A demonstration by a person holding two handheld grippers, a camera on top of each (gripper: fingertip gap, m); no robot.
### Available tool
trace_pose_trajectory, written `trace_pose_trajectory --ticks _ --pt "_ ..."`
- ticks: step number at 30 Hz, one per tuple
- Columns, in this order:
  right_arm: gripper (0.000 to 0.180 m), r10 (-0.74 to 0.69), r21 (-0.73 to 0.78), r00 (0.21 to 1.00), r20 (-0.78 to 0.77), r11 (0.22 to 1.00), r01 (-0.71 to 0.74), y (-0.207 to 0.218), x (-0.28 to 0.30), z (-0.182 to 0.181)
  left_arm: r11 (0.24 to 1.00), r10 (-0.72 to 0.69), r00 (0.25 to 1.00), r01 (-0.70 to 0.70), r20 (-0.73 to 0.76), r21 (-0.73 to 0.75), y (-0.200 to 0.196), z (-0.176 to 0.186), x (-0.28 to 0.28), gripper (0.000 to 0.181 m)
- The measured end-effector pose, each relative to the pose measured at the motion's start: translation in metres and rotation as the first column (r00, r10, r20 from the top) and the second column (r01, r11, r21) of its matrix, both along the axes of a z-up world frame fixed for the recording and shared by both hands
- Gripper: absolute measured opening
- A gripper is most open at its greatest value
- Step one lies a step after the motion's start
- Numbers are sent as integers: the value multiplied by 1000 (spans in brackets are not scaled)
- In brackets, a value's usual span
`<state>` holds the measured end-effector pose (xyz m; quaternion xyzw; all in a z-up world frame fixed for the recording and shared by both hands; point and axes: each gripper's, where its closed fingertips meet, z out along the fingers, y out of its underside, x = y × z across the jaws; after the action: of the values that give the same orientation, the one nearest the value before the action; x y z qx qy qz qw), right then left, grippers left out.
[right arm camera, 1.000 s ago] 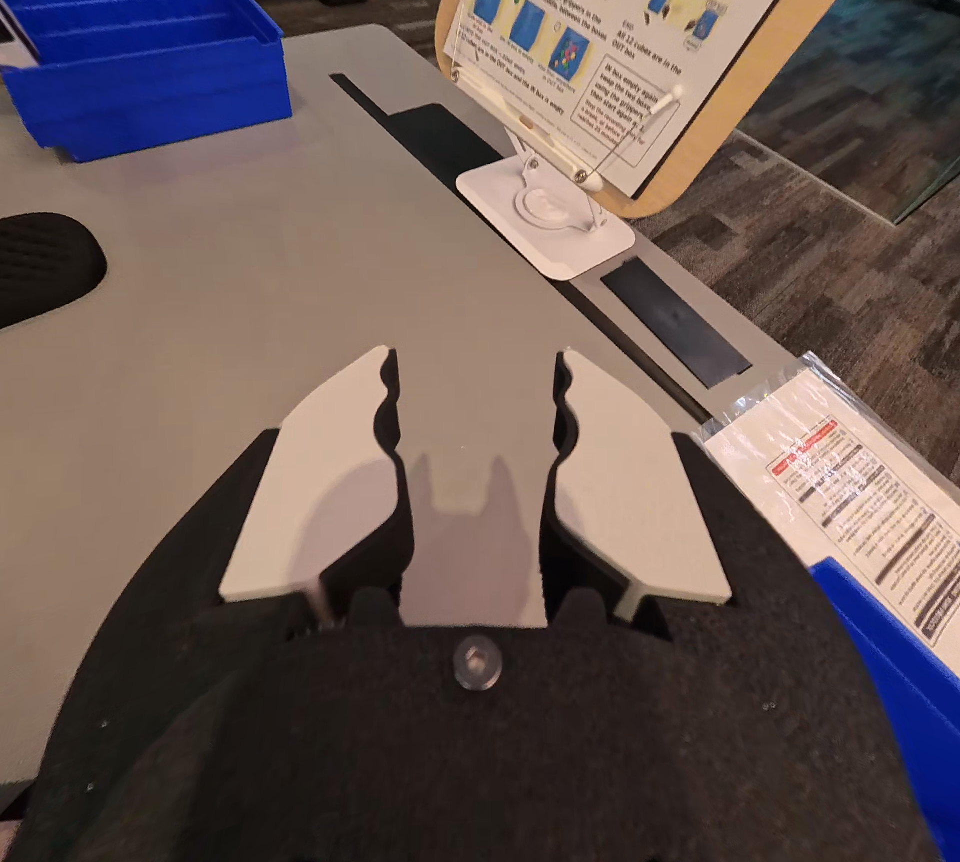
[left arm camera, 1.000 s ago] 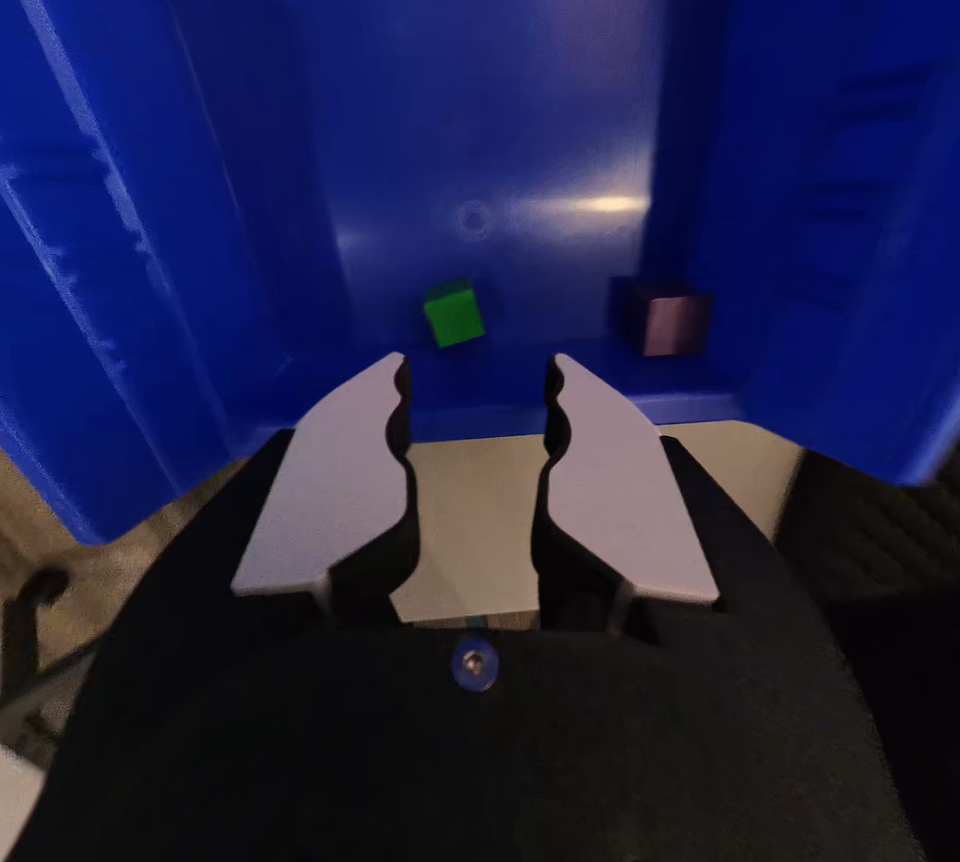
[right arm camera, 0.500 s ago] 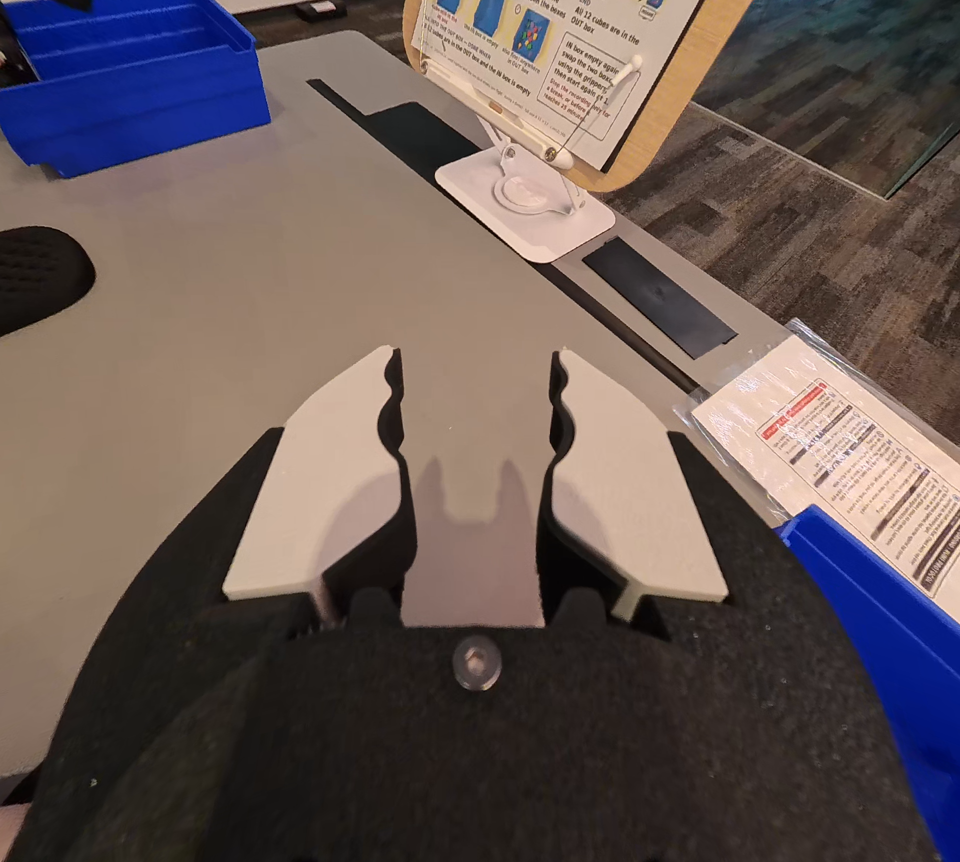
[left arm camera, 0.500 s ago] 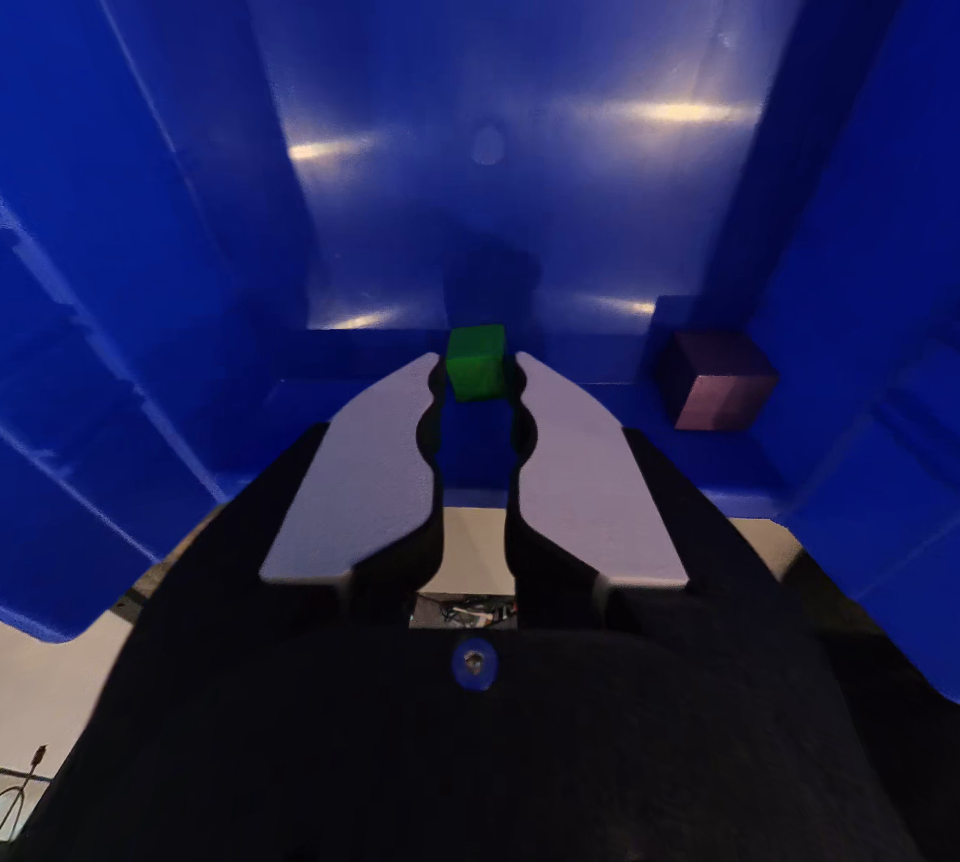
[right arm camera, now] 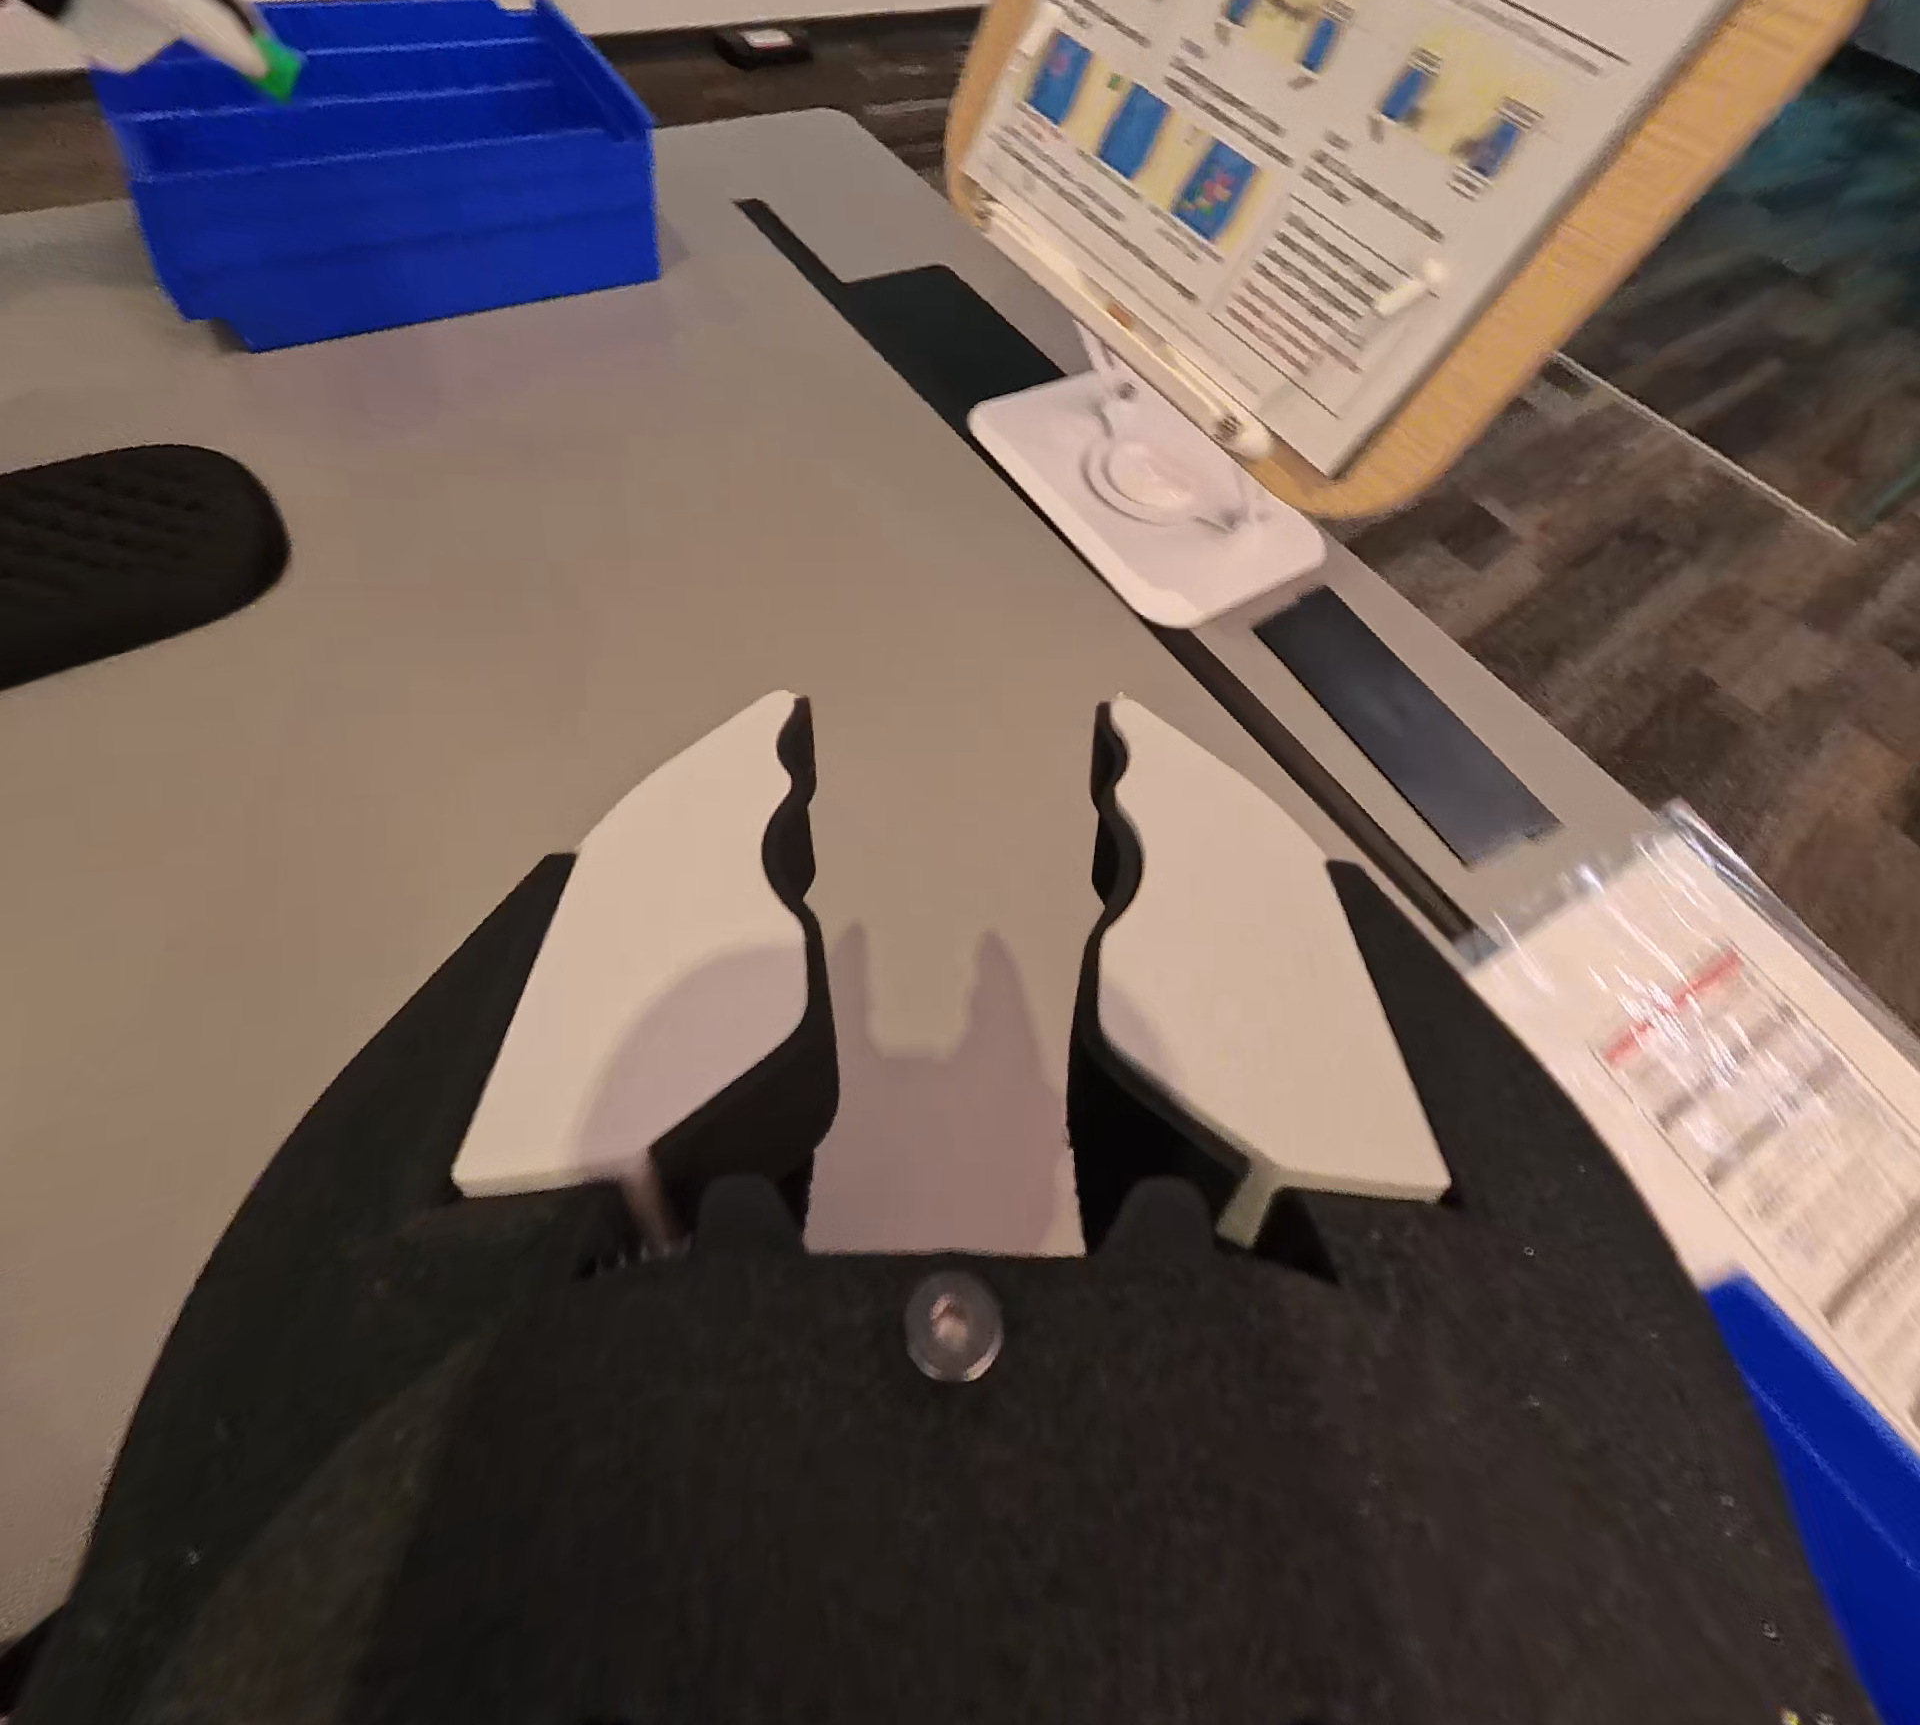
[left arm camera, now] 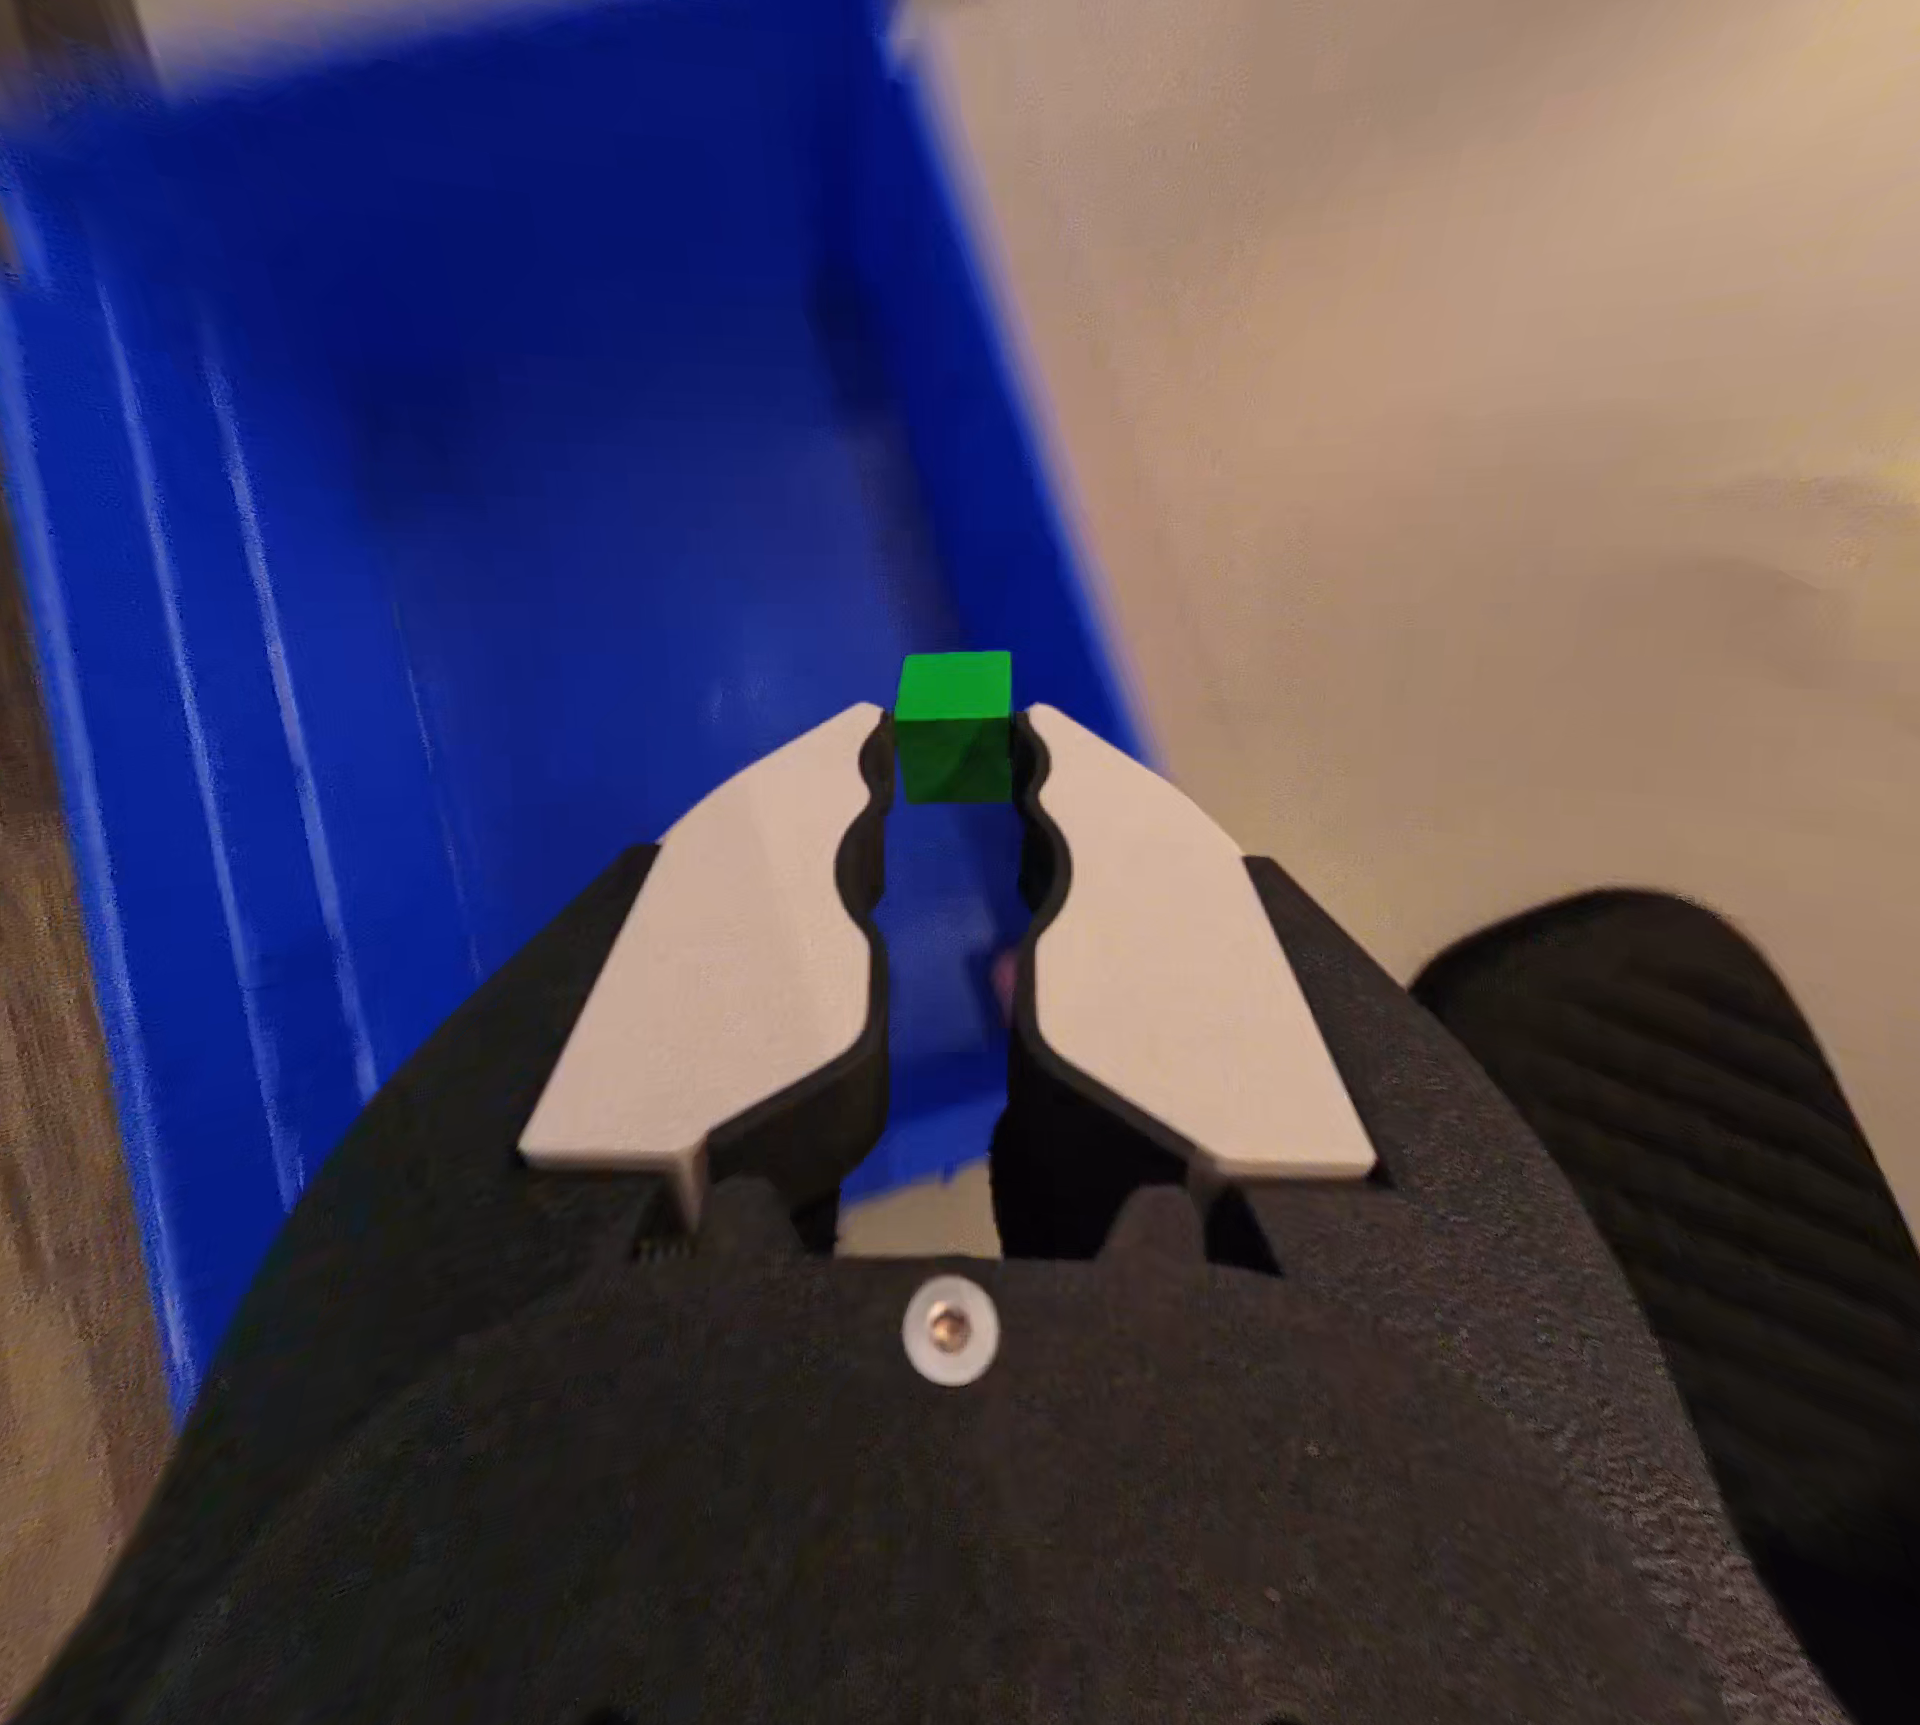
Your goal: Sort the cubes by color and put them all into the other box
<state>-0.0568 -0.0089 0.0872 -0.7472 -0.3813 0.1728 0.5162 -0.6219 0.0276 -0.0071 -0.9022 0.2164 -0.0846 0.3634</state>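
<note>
My left gripper (left arm camera: pixel 954 730) is shut on a small green cube (left arm camera: pixel 954 725) at its fingertips and holds it above a blue box (left arm camera: pixel 499 480). A sliver of a purple cube (left arm camera: pixel 1003 979) shows between the fingers, low in that box. In the right wrist view the left gripper (right arm camera: pixel 272 65) with the green cube (right arm camera: pixel 281 65) hangs over the far blue box (right arm camera: pixel 416 179) at the back left. My right gripper (right arm camera: pixel 951 719) is open and empty above the grey table (right arm camera: pixel 623 532). A corner of a second blue box (right arm camera: pixel 1829 1488) shows at the lower right.
A wooden board with an instruction sheet (right arm camera: pixel 1403 96) stands on a white base (right arm camera: pixel 1153 522) at the table's right edge. A plastic-wrapped sheet (right arm camera: pixel 1745 1093) lies on the near blue box. A black pad (right arm camera: pixel 114 553) lies at the left, and also shows in the left wrist view (left arm camera: pixel 1704 1156).
My left gripper closed on the green cube and lifted it up out of the blue box. The right gripper stayed open and shifted slightly over the table.
</note>
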Motion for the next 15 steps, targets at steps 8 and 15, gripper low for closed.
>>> trace_pose_trajectory --ticks 8,15 --pt "50 290 -93 881 -373 933 -347 -17 -149 24 586 -484 857 466 -176 663 -53 104 215 21" --pt "46 288 -250 715 -636 800 -545 -34 -198 18 271 -602 722 586 -341 764 -86 114 341 21"
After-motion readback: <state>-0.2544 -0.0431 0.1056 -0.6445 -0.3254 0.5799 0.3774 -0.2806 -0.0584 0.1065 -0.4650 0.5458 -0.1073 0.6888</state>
